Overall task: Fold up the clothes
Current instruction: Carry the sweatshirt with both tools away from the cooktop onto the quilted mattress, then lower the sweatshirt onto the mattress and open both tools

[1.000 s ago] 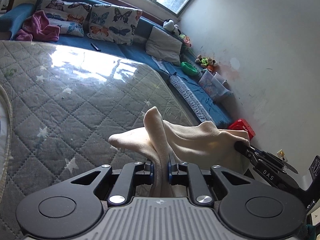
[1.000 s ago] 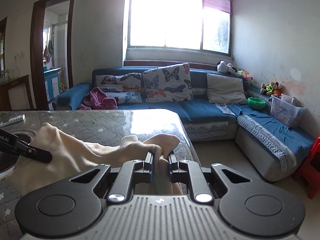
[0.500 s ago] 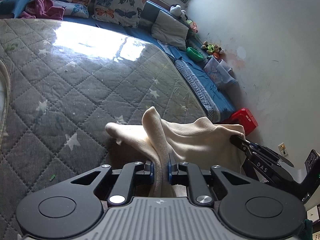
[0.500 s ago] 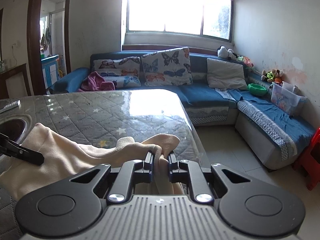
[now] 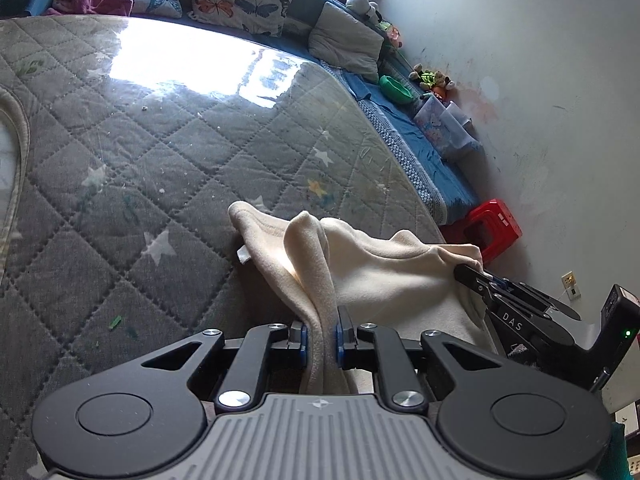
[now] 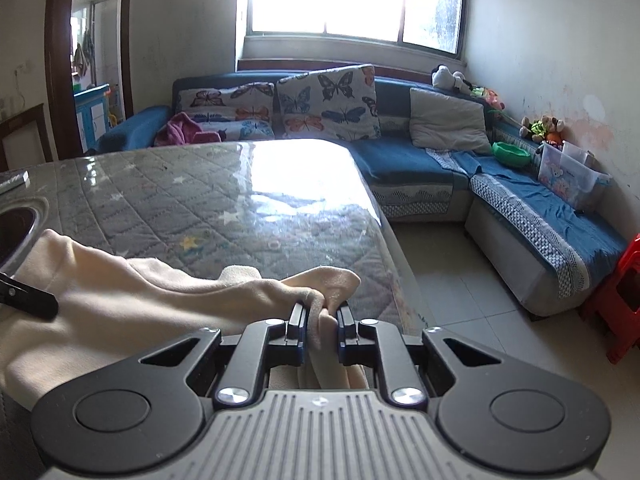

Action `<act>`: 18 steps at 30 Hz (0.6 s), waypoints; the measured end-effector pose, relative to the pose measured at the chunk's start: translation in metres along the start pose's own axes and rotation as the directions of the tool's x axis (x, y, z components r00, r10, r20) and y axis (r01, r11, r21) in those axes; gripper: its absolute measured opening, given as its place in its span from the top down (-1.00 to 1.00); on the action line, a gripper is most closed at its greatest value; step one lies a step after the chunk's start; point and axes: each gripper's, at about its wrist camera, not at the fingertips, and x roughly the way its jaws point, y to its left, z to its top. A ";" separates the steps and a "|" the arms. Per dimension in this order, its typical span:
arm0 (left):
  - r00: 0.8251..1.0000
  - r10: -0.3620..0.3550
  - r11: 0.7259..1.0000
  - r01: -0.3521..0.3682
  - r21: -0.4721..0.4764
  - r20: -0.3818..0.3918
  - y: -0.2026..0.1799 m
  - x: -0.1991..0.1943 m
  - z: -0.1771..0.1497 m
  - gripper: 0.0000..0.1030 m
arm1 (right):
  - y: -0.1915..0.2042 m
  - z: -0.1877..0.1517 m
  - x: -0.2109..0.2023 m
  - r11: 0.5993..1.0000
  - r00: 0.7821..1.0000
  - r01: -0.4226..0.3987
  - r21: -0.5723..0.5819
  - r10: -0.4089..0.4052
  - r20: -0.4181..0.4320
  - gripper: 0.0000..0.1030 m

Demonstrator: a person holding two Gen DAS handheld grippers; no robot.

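Note:
A cream fleece garment (image 5: 372, 276) hangs between my two grippers over the near right part of the quilted grey table (image 5: 160, 152). My left gripper (image 5: 320, 338) is shut on a bunched fold of it. My right gripper (image 6: 322, 330) is shut on another bunched edge of the garment (image 6: 140, 292), near the table's right edge. The right gripper shows in the left wrist view (image 5: 516, 312), at the cloth's right end. One left finger (image 6: 24, 300) shows at the left in the right wrist view.
A blue corner sofa (image 6: 420, 160) with butterfly cushions (image 6: 328, 102) runs behind and right of the table. A purple cloth (image 6: 180, 130) lies on it. A red stool (image 5: 494, 228) stands on the tiled floor. A clear storage box (image 6: 568, 176) sits on the sofa.
Both grippers have moved forward and lower over the table with the garment still held. The cloth now hangs closer to the table surface.

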 end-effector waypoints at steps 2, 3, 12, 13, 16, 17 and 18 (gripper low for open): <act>1.000 0.000 1.000 0.000 0.005 -0.005 0.001 -0.001 -0.003 0.73 | 0.001 -0.002 0.001 1.000 1.000 0.000 -0.001 0.000 -0.008 0.74; 1.000 -0.001 1.000 0.001 0.009 -0.009 0.001 -0.002 -0.005 0.73 | 0.002 -0.004 0.002 1.000 1.000 -0.003 -0.001 0.003 -0.016 0.74; 0.999 -0.014 1.000 0.014 0.014 -0.042 0.014 -0.012 -0.021 0.73 | 0.010 -0.024 -0.008 1.000 0.998 -0.019 -0.001 0.019 -0.067 0.67; 0.999 -0.015 1.000 0.016 0.018 -0.043 0.016 -0.014 -0.023 0.72 | 0.011 -0.027 -0.010 1.000 0.997 -0.020 -0.001 0.020 -0.069 0.65; 0.999 -0.016 1.000 0.017 0.022 -0.046 0.019 -0.017 -0.025 0.72 | 0.013 -0.035 -0.018 1.000 0.997 -0.023 0.000 0.023 -0.070 0.59; 0.999 -0.015 1.000 0.016 0.023 -0.048 0.020 -0.018 -0.025 0.71 | 0.012 -0.036 -0.020 1.000 0.997 -0.021 0.005 0.021 -0.069 0.50; 0.999 -0.014 1.000 0.015 0.021 -0.047 0.021 -0.020 -0.026 0.66 | 0.011 -0.037 -0.022 1.000 0.998 -0.019 0.010 0.019 -0.066 0.46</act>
